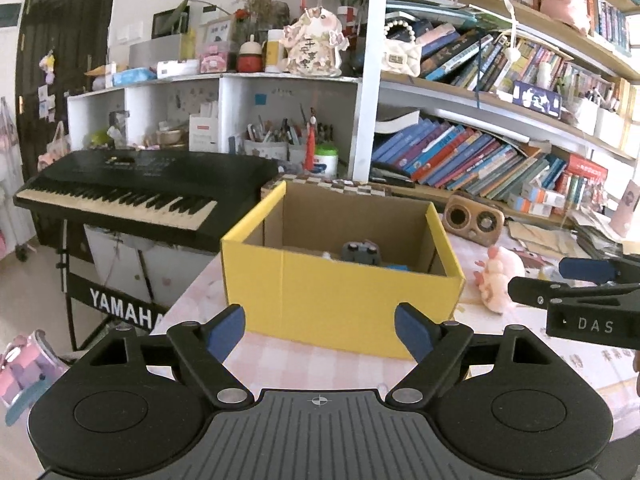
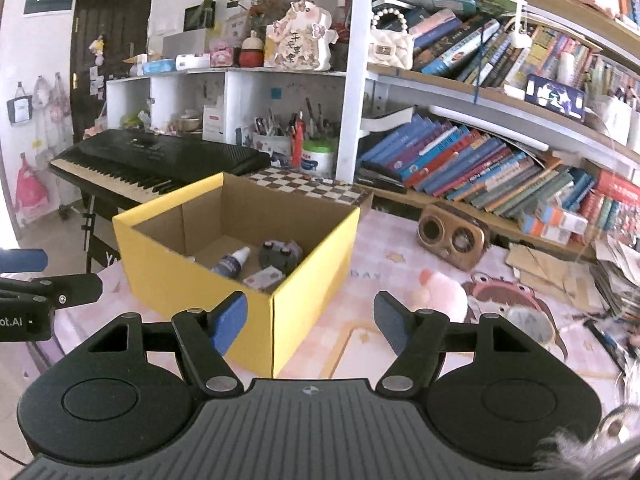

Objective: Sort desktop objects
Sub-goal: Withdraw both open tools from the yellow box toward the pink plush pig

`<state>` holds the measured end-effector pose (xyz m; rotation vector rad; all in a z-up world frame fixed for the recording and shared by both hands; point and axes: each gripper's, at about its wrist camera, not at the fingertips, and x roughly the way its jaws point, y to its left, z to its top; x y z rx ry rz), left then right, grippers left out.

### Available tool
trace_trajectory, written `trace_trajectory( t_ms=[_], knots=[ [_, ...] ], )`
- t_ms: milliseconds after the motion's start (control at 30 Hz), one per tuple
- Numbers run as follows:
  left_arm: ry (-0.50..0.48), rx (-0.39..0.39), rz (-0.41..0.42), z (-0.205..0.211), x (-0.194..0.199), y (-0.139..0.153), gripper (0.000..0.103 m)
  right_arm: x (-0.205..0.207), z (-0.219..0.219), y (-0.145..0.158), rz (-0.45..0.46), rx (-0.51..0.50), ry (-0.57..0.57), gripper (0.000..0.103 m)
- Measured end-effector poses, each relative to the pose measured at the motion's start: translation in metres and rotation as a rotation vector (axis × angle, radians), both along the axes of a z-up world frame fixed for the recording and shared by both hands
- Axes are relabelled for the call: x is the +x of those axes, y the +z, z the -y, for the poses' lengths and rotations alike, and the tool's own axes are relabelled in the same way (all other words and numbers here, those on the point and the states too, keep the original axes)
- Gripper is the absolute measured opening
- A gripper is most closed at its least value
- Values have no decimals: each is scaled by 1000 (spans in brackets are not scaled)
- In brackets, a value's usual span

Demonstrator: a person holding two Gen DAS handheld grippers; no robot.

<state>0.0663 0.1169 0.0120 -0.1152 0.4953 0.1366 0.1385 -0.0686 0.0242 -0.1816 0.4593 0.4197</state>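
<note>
both the left gripper and right gripper gape wide, holding nothing, near the yellow box.

Soft daylight, perhaps from the right; fisheye-warped, slightly blurred edges.

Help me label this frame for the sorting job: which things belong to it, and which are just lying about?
Job: yellow box, small bottle and grey toy inside it, pink plush on the table.
Lying about: keyboard, wooden speaker, shelf books.
</note>
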Motion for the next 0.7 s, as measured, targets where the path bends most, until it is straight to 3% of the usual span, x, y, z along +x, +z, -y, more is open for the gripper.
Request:
trace_trajectory(
  t_ms=[500,700],
  knots=[
    [-42,-31,-20,11,-51,-8,85,-73,3,-18,1,-31,-23,73],
    [-49,-30,-47,15,-61,-13,85,-93,2,-29,-41,-26,-32,75]
  ],
)
